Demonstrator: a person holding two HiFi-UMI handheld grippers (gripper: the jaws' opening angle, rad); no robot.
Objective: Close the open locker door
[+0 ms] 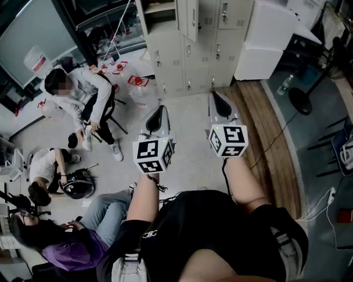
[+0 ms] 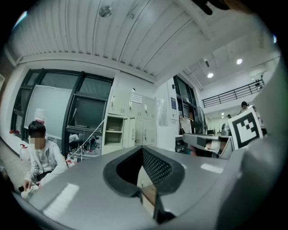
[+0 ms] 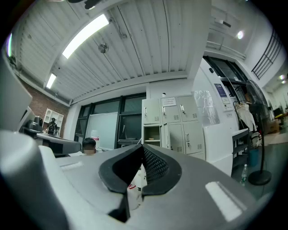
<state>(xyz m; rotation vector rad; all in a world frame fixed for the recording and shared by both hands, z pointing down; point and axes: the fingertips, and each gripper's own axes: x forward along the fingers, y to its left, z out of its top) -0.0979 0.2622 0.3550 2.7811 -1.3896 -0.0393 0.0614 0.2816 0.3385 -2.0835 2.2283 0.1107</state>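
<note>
The pale grey metal locker door (image 1: 191, 19) stands swung out in the top row of the grey locker bank (image 1: 204, 55) (well apart from both grippers). The left gripper (image 1: 156, 118) and right gripper (image 1: 220, 103) have their jaws together, holding nothing.

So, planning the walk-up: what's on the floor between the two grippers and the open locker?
Only bare pale floor, as the head view shows. The red-and-white items lie left of the path to the open locker.
</note>
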